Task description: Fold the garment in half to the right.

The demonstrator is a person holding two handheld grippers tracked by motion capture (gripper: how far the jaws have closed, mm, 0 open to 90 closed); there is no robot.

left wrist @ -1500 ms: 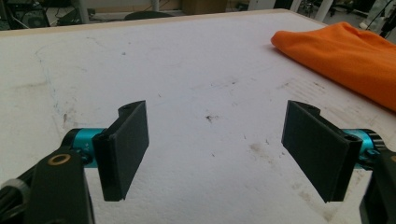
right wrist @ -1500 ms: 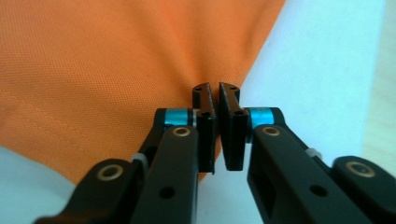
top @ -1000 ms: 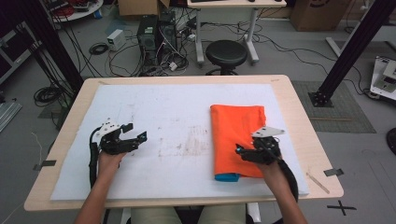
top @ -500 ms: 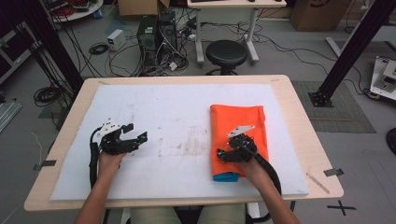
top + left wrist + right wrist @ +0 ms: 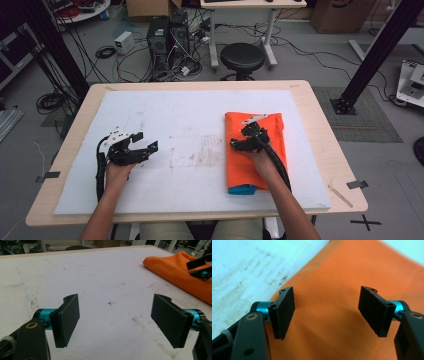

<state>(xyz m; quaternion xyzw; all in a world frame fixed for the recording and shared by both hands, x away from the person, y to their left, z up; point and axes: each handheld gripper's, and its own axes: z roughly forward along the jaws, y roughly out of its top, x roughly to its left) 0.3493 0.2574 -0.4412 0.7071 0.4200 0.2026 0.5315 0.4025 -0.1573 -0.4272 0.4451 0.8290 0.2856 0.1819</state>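
A folded orange cloth [image 5: 260, 155] lies on the right half of the white sheet, with a blue layer [image 5: 243, 189] peeking out at its near end. My right gripper [image 5: 239, 138] hovers open over the cloth's left part, pointing left and away from me. In the right gripper view the orange cloth [image 5: 329, 270] spreads beneath my right gripper [image 5: 326, 302], and nothing is between its pads. My left gripper [image 5: 145, 141] rests open on the bare sheet at the left. In the left gripper view my left gripper [image 5: 115, 307] holds nothing, and the cloth [image 5: 172, 267] lies far right.
A white sheet [image 5: 190, 120] covers most of the wooden table [image 5: 327, 145]. Behind the table stand a black stool [image 5: 242, 57], a computer tower [image 5: 163, 35] and floor cables. A black frame post [image 5: 377, 50] rises at the right. The right gripper [image 5: 200, 267] shows over the cloth.
My right gripper has moved from the cloth's near right part leftward and then away from me, to its left part. The left gripper has stayed where it was.
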